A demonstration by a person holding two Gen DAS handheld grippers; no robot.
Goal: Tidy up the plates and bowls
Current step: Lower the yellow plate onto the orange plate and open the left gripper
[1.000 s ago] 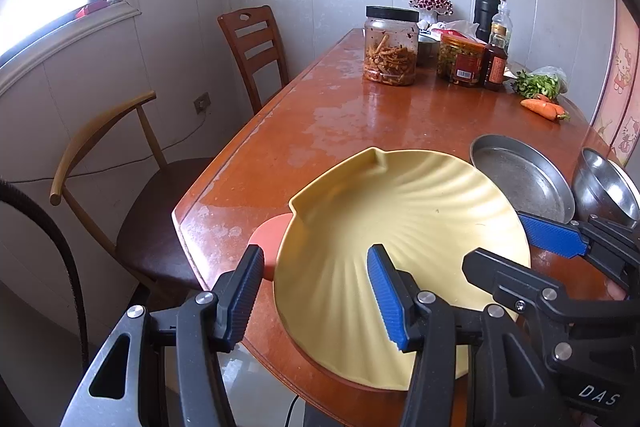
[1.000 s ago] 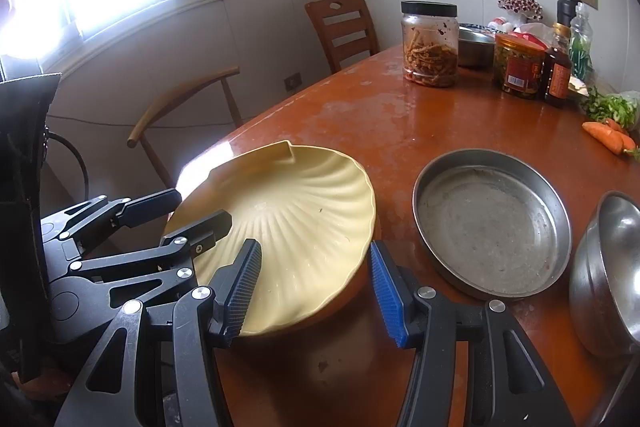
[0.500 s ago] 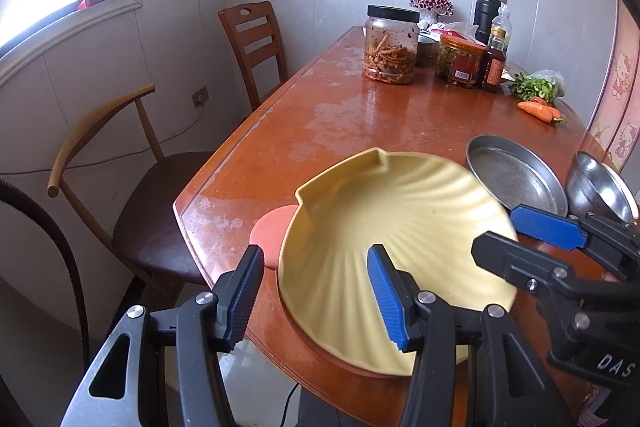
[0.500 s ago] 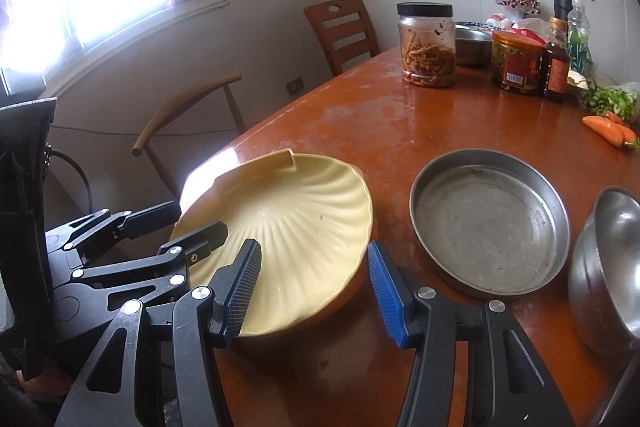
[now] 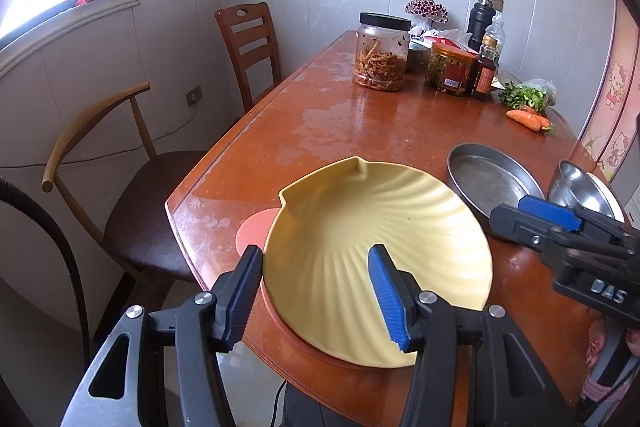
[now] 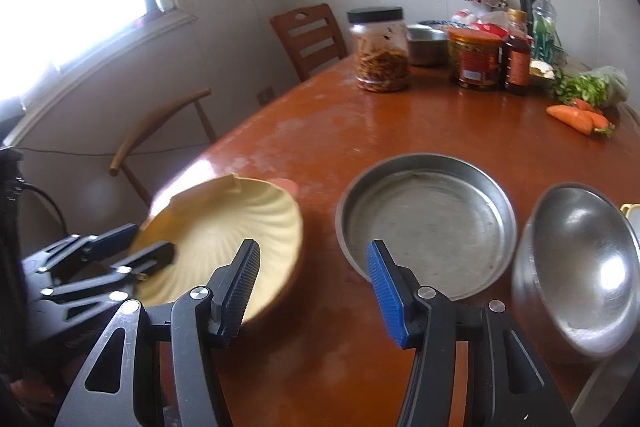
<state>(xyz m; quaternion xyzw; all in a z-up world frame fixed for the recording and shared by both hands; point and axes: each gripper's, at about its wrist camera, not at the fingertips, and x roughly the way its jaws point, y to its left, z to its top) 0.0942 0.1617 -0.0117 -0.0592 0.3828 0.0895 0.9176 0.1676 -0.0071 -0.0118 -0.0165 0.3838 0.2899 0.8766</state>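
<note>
A yellow shell-shaped plate (image 5: 376, 259) (image 6: 224, 227) lies on a pink plate (image 5: 252, 231) (image 6: 286, 183) at the table's near left corner. My left gripper (image 5: 315, 253) (image 6: 140, 247) is open and straddles the yellow plate's left rim. One finger is outside the rim and the other is over the dish; neither pad presses on it. My right gripper (image 6: 312, 247) (image 5: 520, 219) is open and empty, above bare table between the yellow plate and a round metal pan (image 6: 428, 227) (image 5: 488, 179). A steel bowl (image 6: 580, 279) (image 5: 580, 187) stands right of the pan.
Jars (image 5: 382, 55), sauce bottles (image 5: 484, 75), greens and carrots (image 5: 528, 119) crowd the table's far end. Two chairs (image 5: 132, 163) stand along the left side under a window. The table's near edge (image 5: 208, 279) runs just below the plates.
My right gripper has swung to the right, off the yellow plate and toward the metal pan. The left gripper and the yellow plate have hardly shifted.
</note>
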